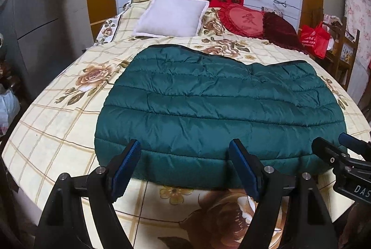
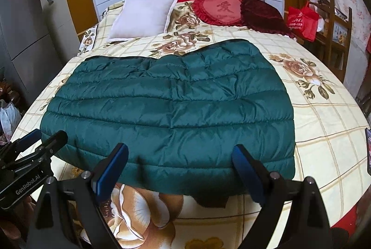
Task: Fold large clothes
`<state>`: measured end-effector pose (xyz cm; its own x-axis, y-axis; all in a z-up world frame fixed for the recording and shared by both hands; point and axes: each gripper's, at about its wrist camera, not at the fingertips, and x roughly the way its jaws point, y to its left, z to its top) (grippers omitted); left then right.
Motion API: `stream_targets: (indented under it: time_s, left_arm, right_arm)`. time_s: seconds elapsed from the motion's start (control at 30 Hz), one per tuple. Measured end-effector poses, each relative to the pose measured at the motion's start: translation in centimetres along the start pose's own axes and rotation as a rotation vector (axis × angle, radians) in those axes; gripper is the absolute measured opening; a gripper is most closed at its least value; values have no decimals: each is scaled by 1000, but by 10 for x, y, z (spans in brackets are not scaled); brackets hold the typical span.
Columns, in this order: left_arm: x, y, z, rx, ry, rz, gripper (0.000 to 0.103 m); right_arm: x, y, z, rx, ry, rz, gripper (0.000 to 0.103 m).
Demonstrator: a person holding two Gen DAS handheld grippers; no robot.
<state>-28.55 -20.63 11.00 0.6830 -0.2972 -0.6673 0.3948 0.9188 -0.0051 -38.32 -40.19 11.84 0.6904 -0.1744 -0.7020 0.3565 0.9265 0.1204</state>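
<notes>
The green quilted jacket (image 1: 215, 105) lies flat across the middle of the bed (image 1: 58, 123), already a rough rectangle with its near edge facing the person, probably so both near corners can be lifted together for the next fold. Left gripper (image 1: 185, 167) hangs over the left part of that edge, fingers wide apart, holding nothing. Right gripper (image 2: 180, 170) mirrors it toward the right part of the edge, also wide and empty (a dark scrap peeks out under the edge there). Pillows (image 1: 171, 14) sit well clear at the far end.

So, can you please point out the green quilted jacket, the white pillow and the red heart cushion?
green quilted jacket (image 1: 220, 107), left wrist view, middle panel.
white pillow (image 1: 171, 16), left wrist view, centre.
red heart cushion (image 2: 222, 9), right wrist view, centre.
</notes>
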Motion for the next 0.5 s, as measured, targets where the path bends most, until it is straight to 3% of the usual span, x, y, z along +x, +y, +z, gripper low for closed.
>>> stream_targets:
  time_s: [0.5]
  left_arm:
    - [-7,5,-1,-8,-26,42,85]
  right_arm:
    - [-4,7,-2,-22,-13,4,94]
